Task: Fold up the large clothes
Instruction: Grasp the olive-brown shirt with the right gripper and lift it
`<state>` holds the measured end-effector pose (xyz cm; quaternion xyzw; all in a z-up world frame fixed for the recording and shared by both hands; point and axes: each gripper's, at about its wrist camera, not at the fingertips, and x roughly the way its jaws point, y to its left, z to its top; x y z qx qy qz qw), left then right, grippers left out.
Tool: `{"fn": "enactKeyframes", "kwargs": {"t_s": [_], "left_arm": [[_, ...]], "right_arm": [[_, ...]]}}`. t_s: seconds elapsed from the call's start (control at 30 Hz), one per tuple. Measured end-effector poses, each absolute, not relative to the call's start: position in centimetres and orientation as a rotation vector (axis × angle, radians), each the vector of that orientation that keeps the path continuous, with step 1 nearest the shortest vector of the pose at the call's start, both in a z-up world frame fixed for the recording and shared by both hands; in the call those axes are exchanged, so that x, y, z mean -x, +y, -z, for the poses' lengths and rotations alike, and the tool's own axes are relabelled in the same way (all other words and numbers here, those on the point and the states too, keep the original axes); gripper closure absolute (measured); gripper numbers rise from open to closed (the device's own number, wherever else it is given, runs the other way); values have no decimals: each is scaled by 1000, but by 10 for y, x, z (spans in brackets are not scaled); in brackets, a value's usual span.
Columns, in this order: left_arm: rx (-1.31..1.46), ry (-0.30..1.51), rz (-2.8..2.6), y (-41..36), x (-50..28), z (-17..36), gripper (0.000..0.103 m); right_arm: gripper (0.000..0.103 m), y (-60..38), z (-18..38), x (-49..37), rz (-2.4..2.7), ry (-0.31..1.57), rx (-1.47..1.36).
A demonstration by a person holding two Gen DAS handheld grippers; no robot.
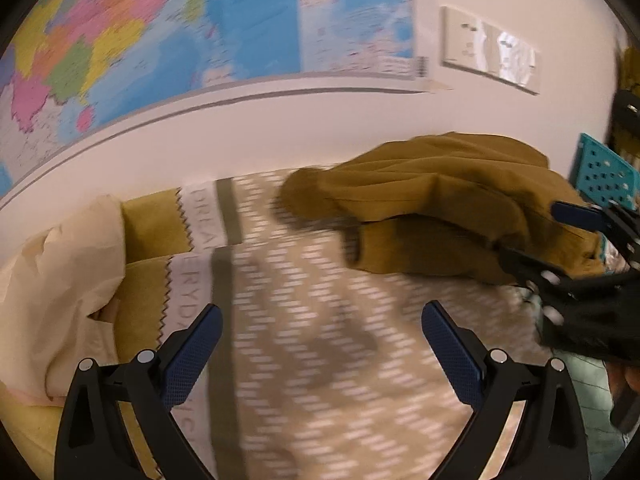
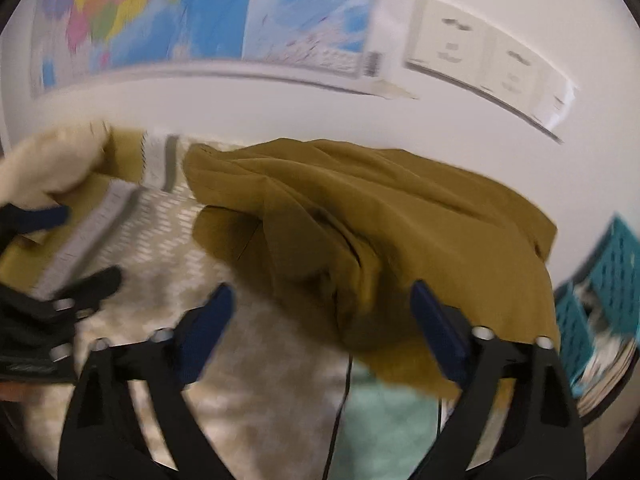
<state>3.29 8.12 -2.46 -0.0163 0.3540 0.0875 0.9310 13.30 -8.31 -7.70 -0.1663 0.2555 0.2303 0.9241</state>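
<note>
From my left wrist camera, the left tongs (image 1: 321,322) stand released, their blue pads wide apart with nothing between them, hanging over a patterned bedspread (image 1: 320,360) of beige cloth with pale dashes. The mustard-brown garment (image 1: 440,208) lies bunched in a heap on the bedspread ahead and to the right, near the white wall (image 1: 280,132). At the right edge I see the right tongs (image 1: 536,232) reaching toward that heap, one blue pad above the fabric and a black finger lower down; the frame is too blurred for me to say whether they touch the cloth. To the left lies a cream cloth (image 1: 60,280), crumpled beside a mustard strip and a white band with printed letters. A coloured map (image 1: 160,20) hangs on the wall, with a white socket plate (image 1: 488,48) to its right, and a teal perforated basket (image 1: 600,176) sits at the far right. From my right wrist camera, the right tongs are released too, pads well spread; the right pad overlaps the near edge of the garment in view, while the left pad is over the bedspread. I cannot tell whether either pad presses on the fabric. The whole view is smeared.
</note>
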Motion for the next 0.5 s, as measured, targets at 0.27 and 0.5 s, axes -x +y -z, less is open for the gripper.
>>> {"fn": "enactKeyframes", "kwargs": {"t_s": [0.27, 0.5], "left_arm": [[49, 741, -215, 105, -38, 30, 7], [56, 742, -198, 110, -46, 32, 7]], "right_arm": [[91, -67, 82, -167, -464, 561, 432], [95, -166, 2, -119, -545, 480, 252]]}}
